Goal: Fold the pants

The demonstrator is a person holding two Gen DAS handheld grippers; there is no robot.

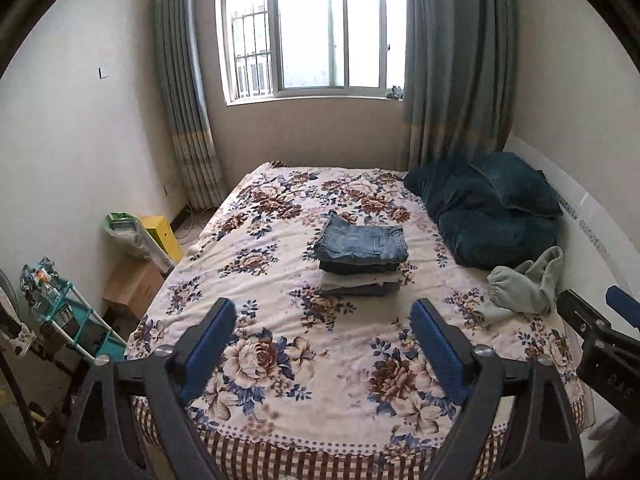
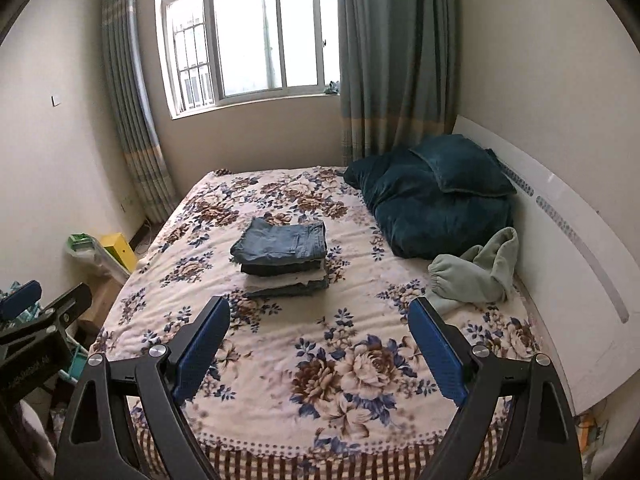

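Left gripper & right gripper both spread wide, holding nothing, hovering over near edge of the bed. Stack of folded pants sits mid-bed, jeans on top. Unfolded green pants lie crumpled right of the stack, just beside dark teal bedding by the headboard. Nothing btwn grippers & stack.
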